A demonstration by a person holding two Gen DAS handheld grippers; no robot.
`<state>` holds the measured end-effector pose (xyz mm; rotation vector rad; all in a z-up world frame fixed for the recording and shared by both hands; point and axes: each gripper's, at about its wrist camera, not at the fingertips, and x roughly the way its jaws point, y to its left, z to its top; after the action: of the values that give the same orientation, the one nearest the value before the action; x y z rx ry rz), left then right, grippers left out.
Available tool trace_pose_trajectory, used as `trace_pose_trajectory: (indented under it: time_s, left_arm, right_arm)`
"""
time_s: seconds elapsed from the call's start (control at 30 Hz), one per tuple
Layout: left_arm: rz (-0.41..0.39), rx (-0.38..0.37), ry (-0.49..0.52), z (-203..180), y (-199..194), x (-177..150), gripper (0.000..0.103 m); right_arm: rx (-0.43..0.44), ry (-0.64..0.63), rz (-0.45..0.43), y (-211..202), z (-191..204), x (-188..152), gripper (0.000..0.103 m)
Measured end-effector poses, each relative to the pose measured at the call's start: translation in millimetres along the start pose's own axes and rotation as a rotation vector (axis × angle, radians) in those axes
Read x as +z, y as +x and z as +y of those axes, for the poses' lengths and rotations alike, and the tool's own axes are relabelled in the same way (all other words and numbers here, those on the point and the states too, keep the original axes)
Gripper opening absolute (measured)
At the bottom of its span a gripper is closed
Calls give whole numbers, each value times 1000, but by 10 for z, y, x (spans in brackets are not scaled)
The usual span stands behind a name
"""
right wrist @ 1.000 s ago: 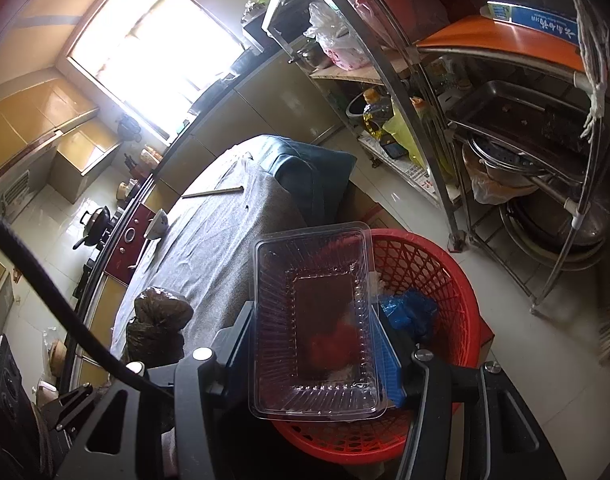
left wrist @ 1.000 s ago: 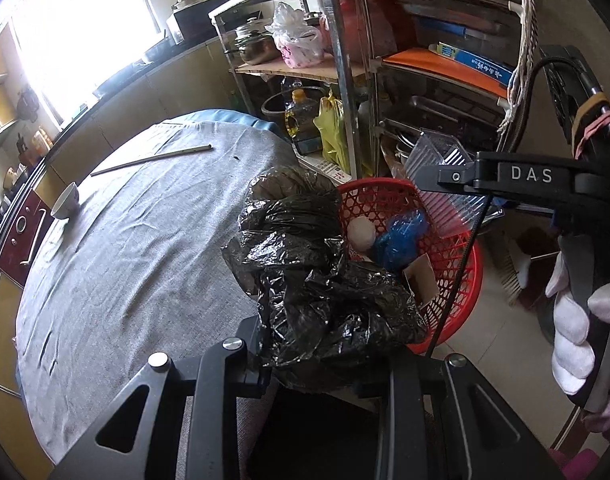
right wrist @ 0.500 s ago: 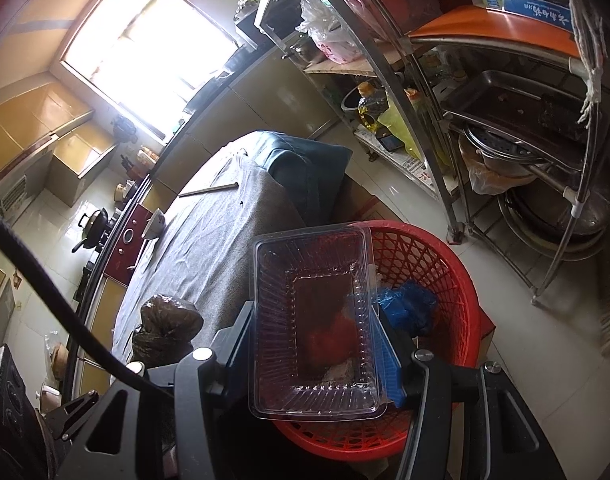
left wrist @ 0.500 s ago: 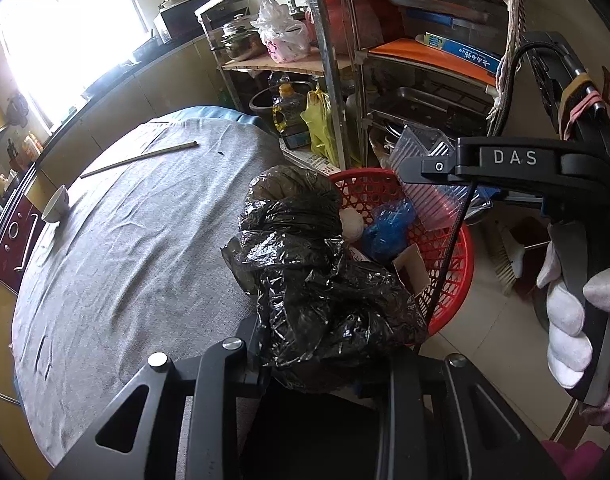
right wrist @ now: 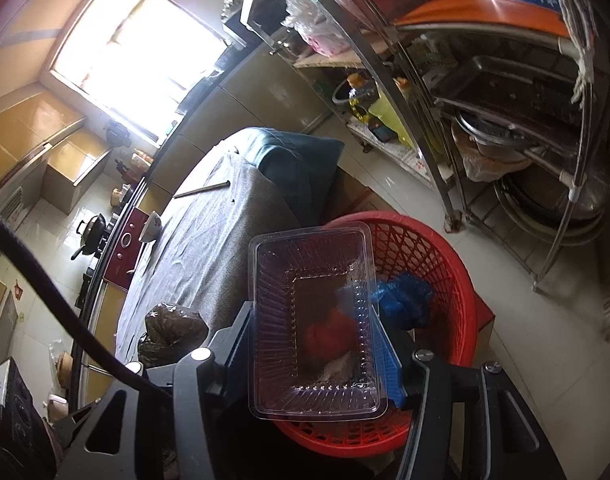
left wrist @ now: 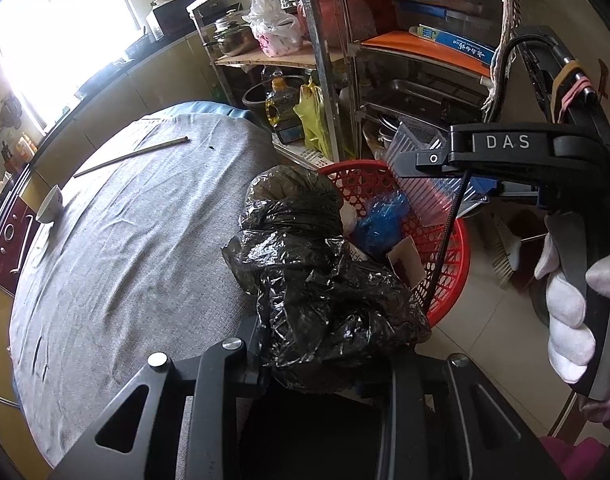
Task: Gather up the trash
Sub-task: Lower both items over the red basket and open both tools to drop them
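My left gripper (left wrist: pixel 321 364) is shut on a crumpled black plastic bag (left wrist: pixel 317 276), held at the table's right edge beside the red basket (left wrist: pixel 457 256). My right gripper (right wrist: pixel 317 364) is shut on a clear plastic tray (right wrist: pixel 313 320) and holds it over the red basket (right wrist: pixel 457 292); it also shows in the left wrist view (left wrist: pixel 429 196). The basket stands on the floor and holds a blue crumpled bag (right wrist: pixel 405 300), a small cardboard box (left wrist: pixel 405 260) and other scraps. The black bag also shows in the right wrist view (right wrist: pixel 173 328).
A table with a grey cloth (left wrist: pixel 137 240) carries chopsticks (left wrist: pixel 133 156) and a small white bowl (left wrist: pixel 51 204). A metal shelf rack (left wrist: pixel 385 80) with pots, bottles and bags stands behind the basket. A broom (left wrist: pixel 505 252) lies on the tiled floor.
The right gripper with the clear tray has moved a little further over the basket. The left gripper with the black bag has shifted slightly toward the basket.
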<state>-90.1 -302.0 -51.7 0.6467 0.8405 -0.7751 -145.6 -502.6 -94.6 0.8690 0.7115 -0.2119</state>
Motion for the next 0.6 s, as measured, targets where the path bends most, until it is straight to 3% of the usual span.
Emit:
trace_pose_trajectory:
  time_s: [0.6]
  left_arm:
    - [7, 0, 12, -20, 18, -7, 35]
  right_arm:
    - [4, 55, 23, 53, -98, 1, 60]
